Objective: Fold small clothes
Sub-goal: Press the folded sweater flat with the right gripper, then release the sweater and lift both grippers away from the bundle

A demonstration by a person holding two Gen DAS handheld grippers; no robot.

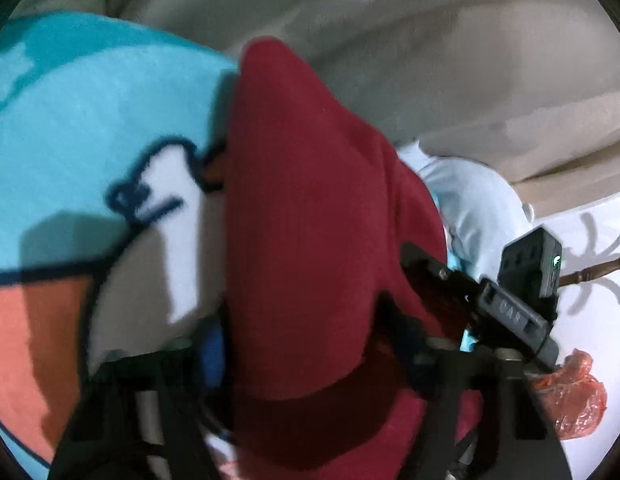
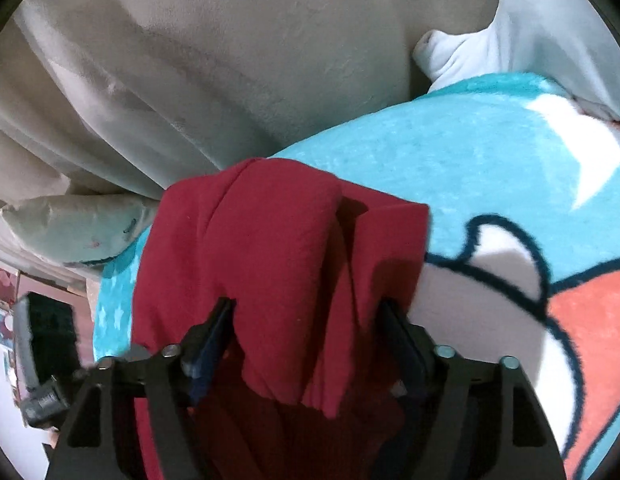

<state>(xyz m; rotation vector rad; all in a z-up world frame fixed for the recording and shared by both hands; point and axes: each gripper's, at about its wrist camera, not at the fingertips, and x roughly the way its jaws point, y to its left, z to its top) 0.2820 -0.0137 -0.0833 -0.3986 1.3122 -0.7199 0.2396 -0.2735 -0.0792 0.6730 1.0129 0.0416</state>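
A dark red garment (image 1: 306,220) lies bunched on a turquoise cartoon blanket (image 1: 90,112). In the left wrist view it drapes over my left gripper (image 1: 310,344) and hides the fingertips; the jaws stand apart with the cloth between them. The other gripper's body (image 1: 506,312) reaches into the cloth from the right. In the right wrist view the red garment (image 2: 278,248) runs between the fingers of my right gripper (image 2: 306,320), whose jaws stand apart around a thick fold. The blanket (image 2: 490,168) spreads to the right.
Beige cushions (image 1: 390,40) rise behind the blanket and fill the upper left of the right wrist view (image 2: 190,60). A pale blue cloth (image 1: 470,200) lies to the right. A crumpled red plastic bag (image 1: 578,396) sits on white patterned fabric at lower right.
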